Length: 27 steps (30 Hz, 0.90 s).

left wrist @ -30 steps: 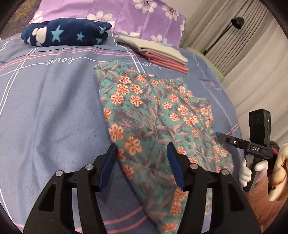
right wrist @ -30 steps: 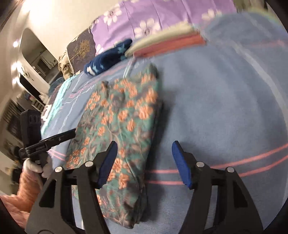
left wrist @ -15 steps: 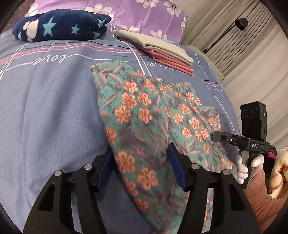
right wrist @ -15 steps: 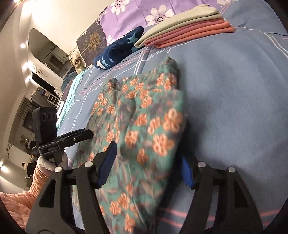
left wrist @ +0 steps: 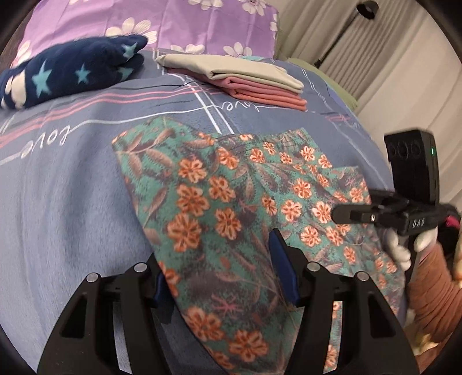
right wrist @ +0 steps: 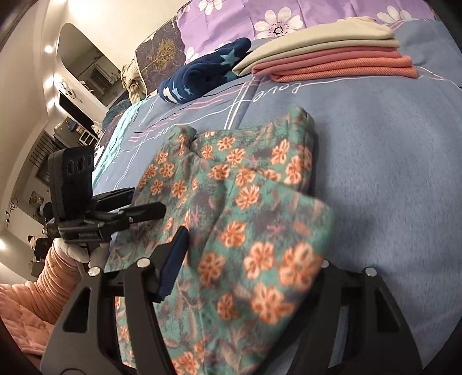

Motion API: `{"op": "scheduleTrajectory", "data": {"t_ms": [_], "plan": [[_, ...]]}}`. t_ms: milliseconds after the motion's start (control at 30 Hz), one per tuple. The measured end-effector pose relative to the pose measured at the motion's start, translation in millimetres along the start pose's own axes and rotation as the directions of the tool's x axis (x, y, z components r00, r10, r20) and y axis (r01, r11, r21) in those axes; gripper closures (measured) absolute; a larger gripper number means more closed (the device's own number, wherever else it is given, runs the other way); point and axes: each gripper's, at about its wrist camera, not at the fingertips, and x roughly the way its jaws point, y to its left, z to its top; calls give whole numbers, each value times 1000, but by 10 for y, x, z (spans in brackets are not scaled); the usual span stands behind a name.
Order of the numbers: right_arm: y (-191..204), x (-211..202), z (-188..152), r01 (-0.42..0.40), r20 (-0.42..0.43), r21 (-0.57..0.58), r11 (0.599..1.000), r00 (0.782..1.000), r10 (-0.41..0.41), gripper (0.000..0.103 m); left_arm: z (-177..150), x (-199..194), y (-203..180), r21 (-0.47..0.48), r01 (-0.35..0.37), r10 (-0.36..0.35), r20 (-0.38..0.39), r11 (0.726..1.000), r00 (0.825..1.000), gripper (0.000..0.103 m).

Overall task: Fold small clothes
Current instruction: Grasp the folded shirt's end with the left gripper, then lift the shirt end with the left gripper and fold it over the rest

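A teal garment with orange flowers (left wrist: pixel 202 187) lies flat on the blue-grey bedspread (left wrist: pixel 57 187). My left gripper (left wrist: pixel 216 253) straddles its near left edge. The cloth runs between the fingers and hides the left pad, and the jaws stand wide. My right gripper (right wrist: pixel 254 248) straddles the near right corner of the garment (right wrist: pixel 245 178). Its jaws are closing with cloth between them. That corner is bunched up and covers the right finger. Each gripper also shows in the other's view: the right gripper (left wrist: pixel 361 215) and the left gripper (right wrist: pixel 144 210), both held by white-gloved hands.
At the back of the bed lie a folded navy star blanket (left wrist: pixel 72 72) and a stack of folded beige and pink clothes (left wrist: pixel 245 78), in front of a purple flowered pillow (left wrist: pixel 173 23). Curtains (left wrist: pixel 375 57) hang on the right. A person's pink sleeve (right wrist: pixel 57 274) is near.
Both grippers have slid forward onto the garment's near edge, so cloth now sits between each pair of fingers. The right corner has bunched up over the right gripper's finger.
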Motion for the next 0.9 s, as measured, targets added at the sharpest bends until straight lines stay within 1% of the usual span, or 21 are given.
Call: {"op": "scheduleTrajectory", "data": {"t_ms": [67, 167, 233, 267, 300, 333, 400, 433, 567, 700, 833, 900], "plan": [[3, 30, 24, 6, -5, -10, 1000, 1000, -6, 42, 17, 21, -23, 20, -14, 14, 0, 1000, 1000, 43], [23, 52, 36, 27, -13, -39, 999, 1000, -27, 47, 26, 34, -40, 44, -36, 36, 6, 998, 999, 49], [52, 52, 42, 44, -18, -63, 997, 999, -45, 52, 27, 36, -45, 52, -41, 41, 10, 998, 999, 57], [68, 60, 53, 46, -20, -68, 997, 999, -47, 58, 28, 33, -47, 54, -46, 45, 13, 997, 999, 60], [79, 58, 54, 47, -19, -70, 996, 999, -49, 66, 25, 27, -48, 55, -49, 49, 16, 997, 999, 67], [101, 53, 51, 50, -16, -70, 996, 999, -51, 69, 27, 15, -54, 58, -54, 53, 22, 997, 998, 75], [186, 22, 29, 79, 5, -87, 993, 997, -79, 77, 26, -39, -98, 76, -73, 70, 47, 994, 996, 85], [259, -11, 10, 106, 25, -109, 988, 994, -104, 78, 25, -67, -130, 88, -83, 78, 59, 993, 995, 87], [497, -253, -73, 162, 115, -161, 974, 983, -144, 82, 35, -278, -349, 153, -137, 118, 127, 979, 985, 89], [737, -615, -189, 214, 219, -193, 958, 961, -171, 82, 88, -622, -631, 189, -162, 122, 206, 968, 971, 90], [1008, -960, -324, 265, 319, -221, 939, 929, -187, 82, 112, -914, -953, 231, -194, 129, 269, 954, 955, 90], [1142, -1158, -432, 311, 374, -233, 921, 903, -210, 83, 114, -1045, -1123, 253, -205, 125, 298, 946, 946, 91]]}}
